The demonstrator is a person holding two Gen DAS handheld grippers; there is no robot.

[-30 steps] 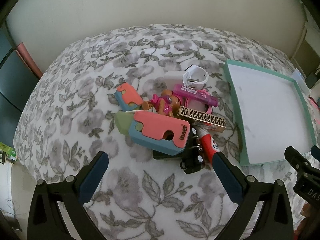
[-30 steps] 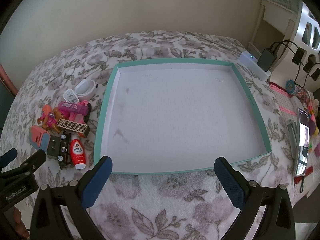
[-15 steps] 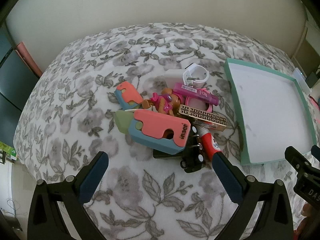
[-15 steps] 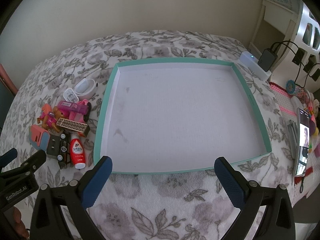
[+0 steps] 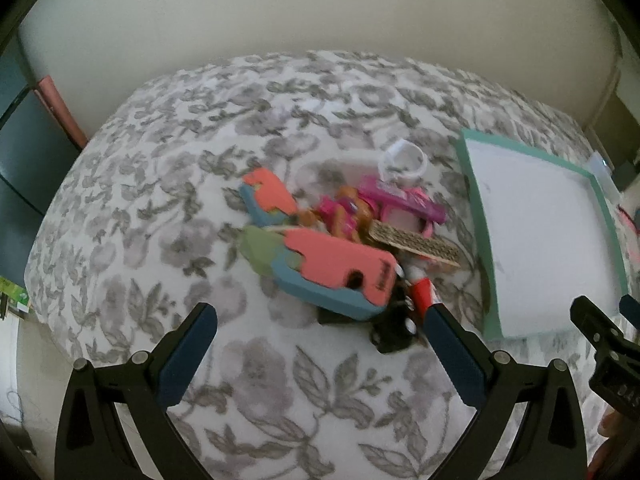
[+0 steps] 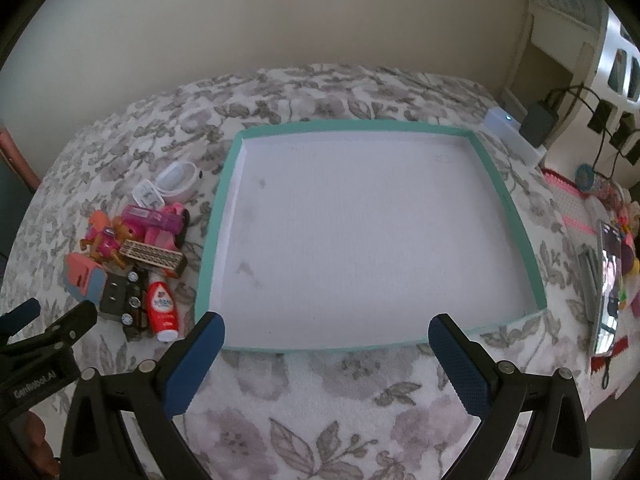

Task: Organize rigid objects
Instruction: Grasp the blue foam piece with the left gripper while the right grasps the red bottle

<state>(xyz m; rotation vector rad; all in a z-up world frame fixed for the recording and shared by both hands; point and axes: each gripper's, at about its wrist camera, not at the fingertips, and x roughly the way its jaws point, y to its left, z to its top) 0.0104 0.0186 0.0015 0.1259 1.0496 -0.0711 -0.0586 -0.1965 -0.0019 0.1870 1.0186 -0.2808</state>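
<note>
One "GenRobot.AI" label (image 6: pixel 34 379), left tool (image 5: pixel 320 312)

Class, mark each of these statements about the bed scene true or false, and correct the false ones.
1. The teal-rimmed tray already holds several toys. False: its white floor is bare.
2. The left gripper is open and holds nothing. True.
3. The red bottle lies to the right of the tray. False: it lies left of it, in the pile.
4. The toy pile rests on the floral blanket. True.
5. The right gripper is shut on the white ring. False: it is open, and the ring lies on the blanket.
</note>
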